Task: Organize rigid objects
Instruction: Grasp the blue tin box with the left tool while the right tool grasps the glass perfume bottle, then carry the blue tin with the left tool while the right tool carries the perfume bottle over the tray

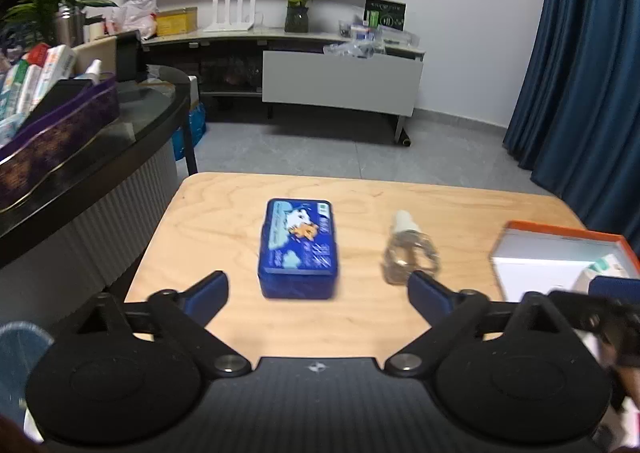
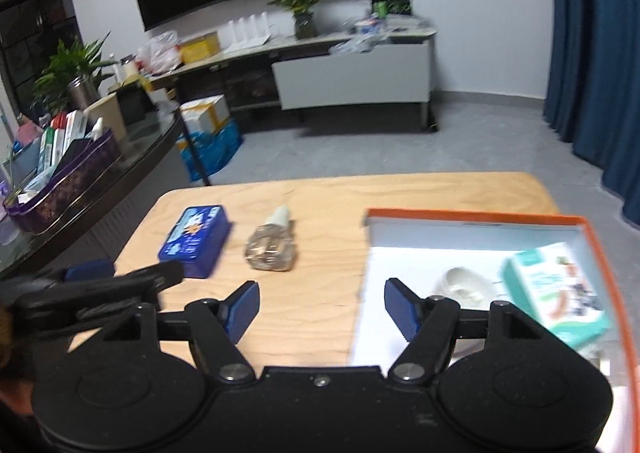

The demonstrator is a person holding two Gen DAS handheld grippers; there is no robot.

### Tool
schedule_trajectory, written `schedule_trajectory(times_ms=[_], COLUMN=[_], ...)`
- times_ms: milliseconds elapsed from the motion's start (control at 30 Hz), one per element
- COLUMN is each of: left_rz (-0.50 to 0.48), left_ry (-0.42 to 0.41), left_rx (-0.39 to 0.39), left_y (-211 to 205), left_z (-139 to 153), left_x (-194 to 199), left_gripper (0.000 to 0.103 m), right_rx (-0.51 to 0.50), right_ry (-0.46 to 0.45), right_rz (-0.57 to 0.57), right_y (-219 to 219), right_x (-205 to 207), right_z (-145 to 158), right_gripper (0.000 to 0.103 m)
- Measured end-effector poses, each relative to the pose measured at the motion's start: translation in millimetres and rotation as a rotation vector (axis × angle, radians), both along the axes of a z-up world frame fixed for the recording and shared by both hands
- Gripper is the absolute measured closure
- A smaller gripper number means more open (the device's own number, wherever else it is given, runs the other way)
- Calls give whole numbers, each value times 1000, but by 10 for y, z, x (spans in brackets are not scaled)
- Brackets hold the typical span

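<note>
Blue tin (image 1: 297, 249): lies flat on the wooden counter (image 1: 360, 317), lid up, toward the left side; not yet in the box.
Clear bottle (image 1: 409, 253): on its side with white cap (image 1: 403, 221) pointing away, between the tin and the box, apart from both.
Orange-rimmed box (image 2: 472, 217): open, at the counter's right end; already holds a teal carton (image 2: 556, 293) and a white item (image 2: 464, 281) too blurred to name.
Left gripper (image 1: 318, 289): fingers spread wide, nothing between the pads; the tin sits ahead of the gap, centred.
Right gripper (image 2: 320, 307): fingers moderately open and empty, straddling the box's near left wall.
Progress (judgement): two items boxed, two remaining on the counter.
Risk 1: the bottle is round and lying down; a glancing touch could roll it toward the counter edge.
Risk 2: the two grippers are close together; the left one's finger crosses the right view's lower left, so simultaneous reaches could collide.
Risk 3: the tin looks smooth; a grip off-centre could let it twist or slip.
Right view only: box interior and its contents in full.
Left view only: the tin squared up to the left fingers; the box appears merely as a corner.
</note>
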State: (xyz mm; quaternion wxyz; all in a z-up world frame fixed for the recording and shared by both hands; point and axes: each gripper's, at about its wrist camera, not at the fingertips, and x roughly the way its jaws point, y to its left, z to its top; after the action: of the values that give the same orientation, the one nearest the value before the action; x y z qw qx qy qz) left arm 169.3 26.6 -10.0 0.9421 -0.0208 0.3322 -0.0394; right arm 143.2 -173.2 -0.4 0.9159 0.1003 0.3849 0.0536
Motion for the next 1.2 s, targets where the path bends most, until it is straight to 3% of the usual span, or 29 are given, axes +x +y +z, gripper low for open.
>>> schedule_trajectory(times_ms=[100, 267, 300, 367, 400, 433, 633, 767, 800, 833, 867, 1033, 1200], left_rz=[5, 8, 15, 24, 14, 19, 43, 68, 77, 81, 82, 72, 57], left_ry=[15, 54, 55, 64, 68, 52, 39, 26, 22, 17, 14, 6, -31], left_rx=[45, 41, 45, 39, 24, 37, 36, 36, 34, 41, 41, 22, -3], left_y=[29, 64, 70, 115, 148, 165, 336, 425, 441, 444, 454, 436, 342], left_z=[-108, -304, -326, -374, -385, -372, -308, -248, -236, -228, -223, -119, 101], left_x=[244, 557, 596, 662, 683, 670, 544, 389, 356, 339, 334, 253, -15], left_gripper=[0, 0, 4, 22, 36, 40, 41, 40, 40, 40, 40, 41, 41], right_rx=[-6, 6, 3, -14, -16, -11, 58, -2, -20, -49, -77, -65, -45], right_ry=[9, 41, 49, 57, 64, 72, 109, 106, 98, 90, 82, 66, 4], right_rz=[22, 42, 43, 52, 58, 61, 47, 28, 28, 19, 21, 43, 32], right_y=[153, 315, 347, 412, 438, 461, 587, 718, 743, 768, 793, 746, 605], right_x=[139, 415, 466, 554, 604, 658, 1000, 1213, 1239, 1249, 1253, 1130, 828], right_z=[-76, -247, -284, -353, -395, -434, -640, -734, -744, -749, -750, -677, -360], right_gripper=[21, 21, 21, 21, 21, 21, 21, 19, 21, 36, 42, 43, 43])
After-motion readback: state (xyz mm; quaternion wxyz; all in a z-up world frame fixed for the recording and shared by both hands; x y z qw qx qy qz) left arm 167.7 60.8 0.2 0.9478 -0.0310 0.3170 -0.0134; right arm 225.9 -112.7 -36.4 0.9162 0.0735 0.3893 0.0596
